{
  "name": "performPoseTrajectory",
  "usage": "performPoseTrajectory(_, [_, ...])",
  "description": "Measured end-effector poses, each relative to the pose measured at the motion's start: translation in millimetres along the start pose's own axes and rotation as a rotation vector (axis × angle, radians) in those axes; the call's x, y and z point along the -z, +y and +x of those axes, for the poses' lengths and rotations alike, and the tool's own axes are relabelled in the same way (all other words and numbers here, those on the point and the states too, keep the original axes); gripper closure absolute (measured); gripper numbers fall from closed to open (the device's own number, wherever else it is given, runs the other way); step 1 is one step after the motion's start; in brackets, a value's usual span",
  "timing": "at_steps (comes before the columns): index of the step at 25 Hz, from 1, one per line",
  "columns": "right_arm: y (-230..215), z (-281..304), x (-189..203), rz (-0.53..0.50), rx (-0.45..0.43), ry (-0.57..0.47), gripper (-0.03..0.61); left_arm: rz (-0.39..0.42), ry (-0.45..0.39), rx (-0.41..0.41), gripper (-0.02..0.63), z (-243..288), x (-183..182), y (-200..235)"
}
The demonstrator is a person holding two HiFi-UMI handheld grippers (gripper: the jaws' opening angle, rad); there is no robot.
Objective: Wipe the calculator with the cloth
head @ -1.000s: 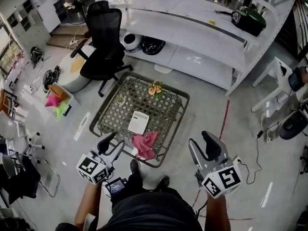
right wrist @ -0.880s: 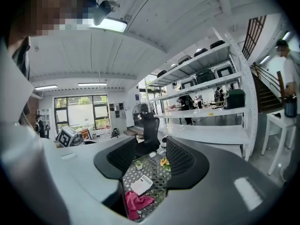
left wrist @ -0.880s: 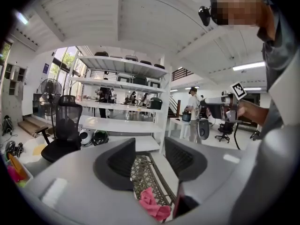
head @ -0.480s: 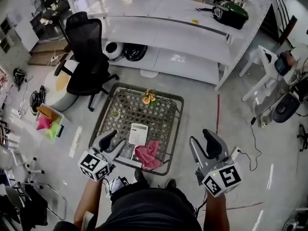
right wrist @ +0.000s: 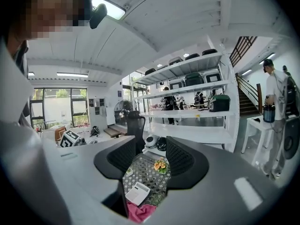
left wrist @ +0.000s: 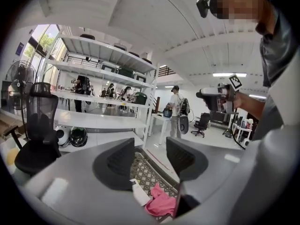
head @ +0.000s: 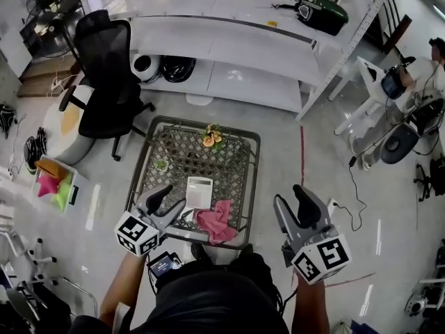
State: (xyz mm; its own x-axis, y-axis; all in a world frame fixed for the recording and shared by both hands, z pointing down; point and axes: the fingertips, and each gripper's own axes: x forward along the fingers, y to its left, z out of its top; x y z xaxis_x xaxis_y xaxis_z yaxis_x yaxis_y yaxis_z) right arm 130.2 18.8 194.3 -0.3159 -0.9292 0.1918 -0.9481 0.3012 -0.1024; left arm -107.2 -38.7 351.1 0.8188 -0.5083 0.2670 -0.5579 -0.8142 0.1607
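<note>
Calculator (head: 199, 191) lay at the middle of the worktop (head: 181, 121), with the cloth (head: 216, 221) crumpled just beside it toward the near rim. I judged nothing wiped yet; the cloth still wanted picking up. My left gripper (head: 165, 202) hung over the near-left corner, fingers opening, empty. The right gripper (head: 290, 200) hovered off the right rim, fingers released. Flowers (head: 212, 137) at the far rim blocked nothing.

Nothing legible anywhere: no words, brands or numbers. Only black-and-white square marker patterns on the left cube (head: 135, 234) and the right cube (head: 321, 257) — no lettering. Calculator (head: 199, 191) too small to show any key print or label.
</note>
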Motion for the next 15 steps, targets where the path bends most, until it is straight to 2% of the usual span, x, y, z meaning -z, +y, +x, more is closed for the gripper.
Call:
performPoseTrajectory(6, [-1, 18, 16, 0.019, -0.007, 0.044, 0.396, -0.049, 0.053, 0.028, 0.376, 13, 37, -3])
performPoseTrajectory(15, [-2, 58, 50, 0.04, -0.102, 0.112, 0.396, -0.047, 0.18, 0.033, 0.331, 48, 97, -15])
